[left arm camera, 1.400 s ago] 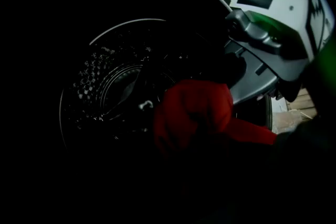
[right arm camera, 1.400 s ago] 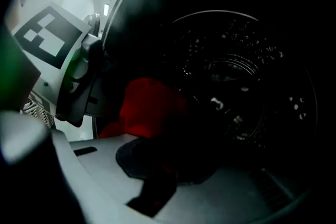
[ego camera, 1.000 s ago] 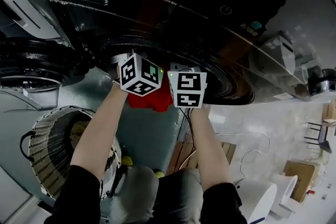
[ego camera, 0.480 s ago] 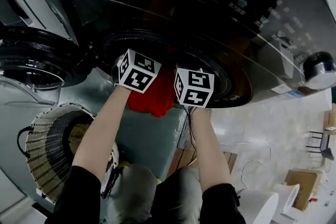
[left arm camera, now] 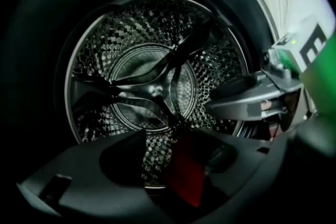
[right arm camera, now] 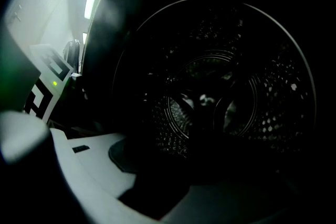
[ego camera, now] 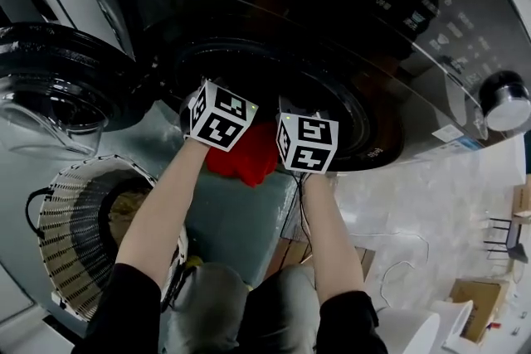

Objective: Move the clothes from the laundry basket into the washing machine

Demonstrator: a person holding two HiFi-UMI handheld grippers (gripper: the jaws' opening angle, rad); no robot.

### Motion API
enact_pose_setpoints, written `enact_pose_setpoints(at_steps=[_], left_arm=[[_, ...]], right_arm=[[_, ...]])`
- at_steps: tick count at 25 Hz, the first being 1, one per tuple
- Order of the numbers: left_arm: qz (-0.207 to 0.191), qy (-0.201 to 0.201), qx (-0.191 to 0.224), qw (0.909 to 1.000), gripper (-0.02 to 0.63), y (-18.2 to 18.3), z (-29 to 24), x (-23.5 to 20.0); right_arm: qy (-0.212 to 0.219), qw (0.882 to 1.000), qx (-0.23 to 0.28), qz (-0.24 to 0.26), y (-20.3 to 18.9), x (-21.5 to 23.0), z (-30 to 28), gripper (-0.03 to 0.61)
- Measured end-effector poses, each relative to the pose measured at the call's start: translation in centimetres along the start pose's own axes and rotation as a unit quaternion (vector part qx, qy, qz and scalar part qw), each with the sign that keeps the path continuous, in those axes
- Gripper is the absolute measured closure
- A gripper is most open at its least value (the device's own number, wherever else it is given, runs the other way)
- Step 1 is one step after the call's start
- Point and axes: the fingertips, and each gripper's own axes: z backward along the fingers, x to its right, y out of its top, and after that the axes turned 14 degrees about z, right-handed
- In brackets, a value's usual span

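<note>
A red garment (ego camera: 246, 163) hangs over the lower lip of the washing machine's opening (ego camera: 274, 66), between my two grippers. My left gripper (ego camera: 220, 116) reaches into the opening; its jaws have just been opening and now stand apart, with the red garment (left arm camera: 185, 171) lying loose between them. Beside it, my right gripper (ego camera: 307, 143) also points into the steel drum (left arm camera: 152, 86); its jaws have just been opening too, and I see nothing pressed between them in the dark right gripper view. The right gripper's grey jaw (left arm camera: 247, 97) shows at the right of the left gripper view.
The round wicker laundry basket (ego camera: 70, 236) stands on the floor at lower left, with something yellowish inside. The washer's open door (ego camera: 50, 95) swings out to the left. A control dial (ego camera: 506, 104) sits at the machine's right. The person's knees are below the grippers.
Both grippers' marker cubes have rolled slightly and stayed at the opening. The red garment now hangs a little shorter below them than a second ago.
</note>
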Motion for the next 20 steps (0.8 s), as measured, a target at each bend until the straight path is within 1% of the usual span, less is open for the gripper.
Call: enact_pose_setpoints(at_steps=[1,4,6,7,9,10,15,18,20], left_arm=[[0.001,0.0,0.004,1.0,0.327,0.1,0.2,0.0],[-0.007,-0.001,0.013,0.9999,0.374,0.5,0.8,0.1],[-0.006,0.0,0.019,0.9998,0.428,0.5,1.2,0.2],[-0.005,0.002,0.021,0.9998,0.454,0.4,1.4,0.3],[-0.005,0.006,0.026,0.9996,0.56,0.3,1.9,0.2],[-0.006,0.008,0.027,0.9996,0.601,0.2,2.1,0.2],[0.012,0.007,0.033,0.9994,0.603,0.0,2.7,0.2],[0.005,0.008,0.044,0.999,0.603,0.1,3.4,0.4],[0.011,0.012,0.054,0.9984,0.603,0.4,4.1,0.4]], right_arm=[[-0.002,1.0,0.001,0.004,0.1,0.0,0.2,0.406],[-0.009,1.0,0.007,0.005,0.6,0.1,0.6,0.447],[-0.013,1.0,0.007,0.003,0.5,0.2,1.0,0.481],[-0.015,1.0,0.008,0.002,0.5,0.3,1.2,0.516],[-0.017,1.0,0.01,0.001,0.5,0.2,1.5,0.575],[-0.016,1.0,0.012,0.0,0.5,0.1,1.7,0.575],[-0.009,1.0,0.02,-0.009,0.6,-0.2,2.2,0.575],[-0.006,1.0,0.027,-0.013,0.7,-0.5,2.7,0.575],[-0.008,0.999,0.032,-0.018,0.9,-0.4,3.4,0.575]])
